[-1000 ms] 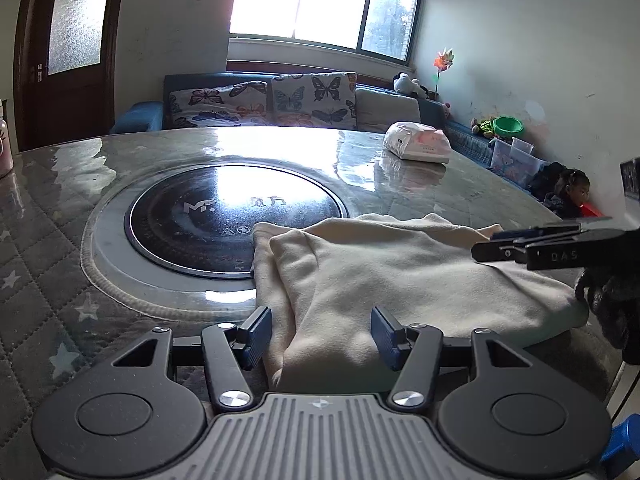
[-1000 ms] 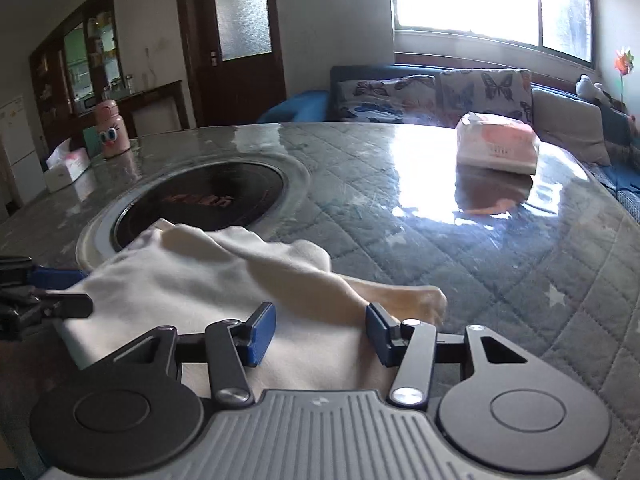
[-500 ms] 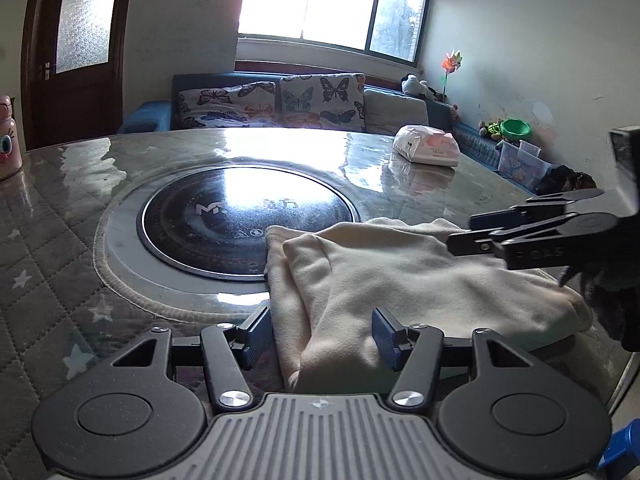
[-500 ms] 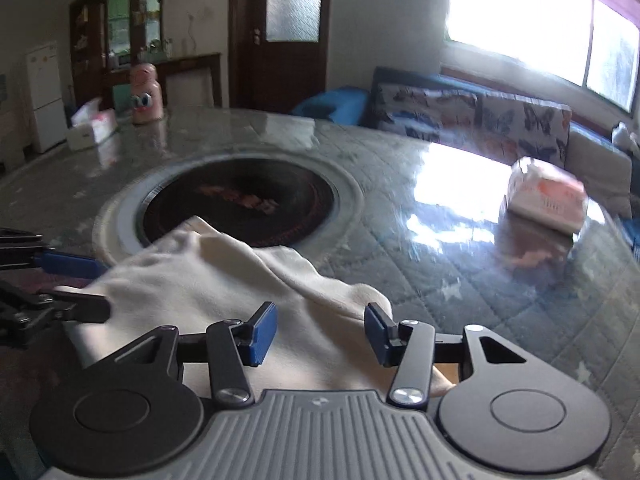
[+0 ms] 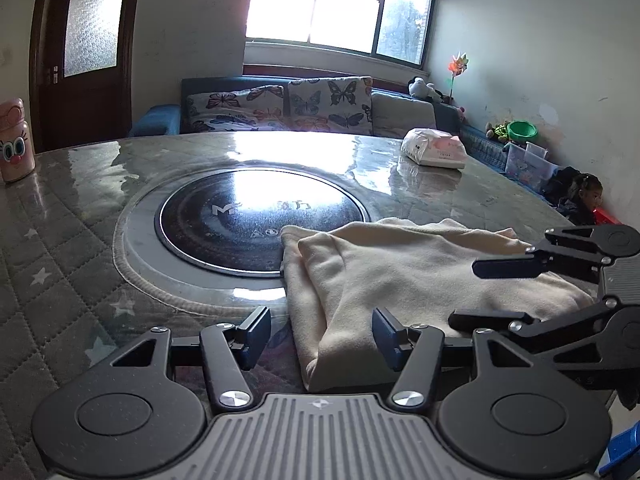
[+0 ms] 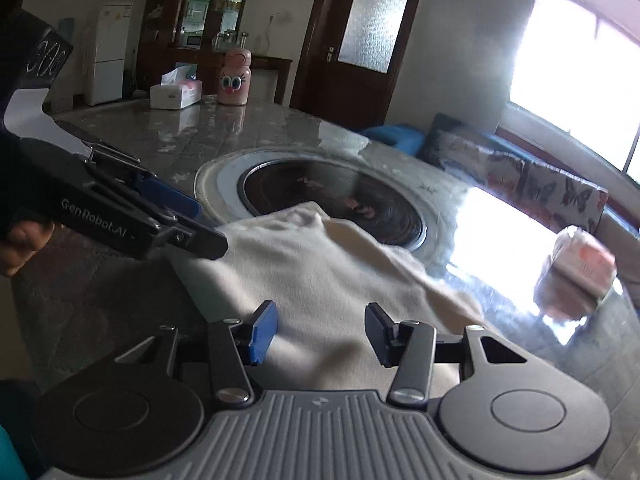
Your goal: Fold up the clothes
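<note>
Left wrist view: the folded cream fleece garment (image 5: 400,280) lies on the grey quilted table (image 5: 60,280) under a glossy clear cover, its far left corner overlapping the rim of the round black glass hotplate (image 5: 260,216) set into the table. The left gripper (image 5: 320,336) hangs low over the garment's near folded edge, fingers apart, the cloth lying between them without being pinched. The right gripper (image 5: 484,292) comes in from the right, turned on its side above the garment's right end, fingers apart and nothing between them. Beyond the hotplate, to its right, lies a white tissue pack (image 5: 434,152); far to its left stands a pink cartoon-face bottle (image 5: 16,148).

Right wrist view: the right gripper (image 6: 320,336) hovers over the cream garment (image 6: 320,272), fingers spread. The left gripper (image 6: 200,224), held by a hand (image 6: 22,244), reaches the garment's left edge on the near side of the hotplate (image 6: 332,200), fingers parted.
</note>
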Demonstrator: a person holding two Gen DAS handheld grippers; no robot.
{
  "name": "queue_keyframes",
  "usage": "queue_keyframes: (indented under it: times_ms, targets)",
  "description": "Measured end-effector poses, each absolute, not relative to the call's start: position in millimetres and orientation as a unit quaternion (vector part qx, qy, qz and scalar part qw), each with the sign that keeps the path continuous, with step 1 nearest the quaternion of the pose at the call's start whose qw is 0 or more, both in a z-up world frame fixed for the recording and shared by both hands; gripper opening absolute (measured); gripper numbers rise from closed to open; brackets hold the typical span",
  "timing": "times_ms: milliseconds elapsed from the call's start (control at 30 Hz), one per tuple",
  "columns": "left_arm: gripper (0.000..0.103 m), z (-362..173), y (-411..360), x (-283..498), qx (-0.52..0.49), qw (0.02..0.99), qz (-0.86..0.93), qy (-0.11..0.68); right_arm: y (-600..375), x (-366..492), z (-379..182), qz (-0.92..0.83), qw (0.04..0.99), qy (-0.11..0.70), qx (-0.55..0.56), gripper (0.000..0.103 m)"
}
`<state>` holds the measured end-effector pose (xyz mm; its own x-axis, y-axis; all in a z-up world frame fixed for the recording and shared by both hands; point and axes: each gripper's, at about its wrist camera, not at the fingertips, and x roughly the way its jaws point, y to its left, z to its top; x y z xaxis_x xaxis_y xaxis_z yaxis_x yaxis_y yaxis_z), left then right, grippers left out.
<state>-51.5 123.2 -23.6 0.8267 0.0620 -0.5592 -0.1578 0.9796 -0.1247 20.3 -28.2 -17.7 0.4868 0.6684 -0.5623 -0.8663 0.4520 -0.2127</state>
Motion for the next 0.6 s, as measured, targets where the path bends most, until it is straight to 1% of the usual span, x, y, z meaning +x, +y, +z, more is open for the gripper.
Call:
queue_keyframes:
  times_ms: [100,267,367,600]
  targets:
    - [0.060,-21.9,122.7,-53.3,-0.081,0.953,0.058,0.286,-29.1,17.0,-9.4,0.472,0.829,0.197,-0.227,0.051]
    - [0.060,-28.6,124.3,-56.4,-0.089,0.949,0.064,0.296,-16.3,5.4,-26.3,0.483,0.815,0.198,-0.250,0.050]
    - [0.062,-25.7,125.2,-59.8,-0.089,0.950,0.067,0.292,-15.4,1.6,-18.2,0.486,0.818,0.184,-0.246,0.051]
    - [0.062,-26.9,125.4,-60.4,-0.093,0.948,0.071,0.295,-11.9,-3.2,-23.5,0.497,0.808,0.195,-0.249,0.051]
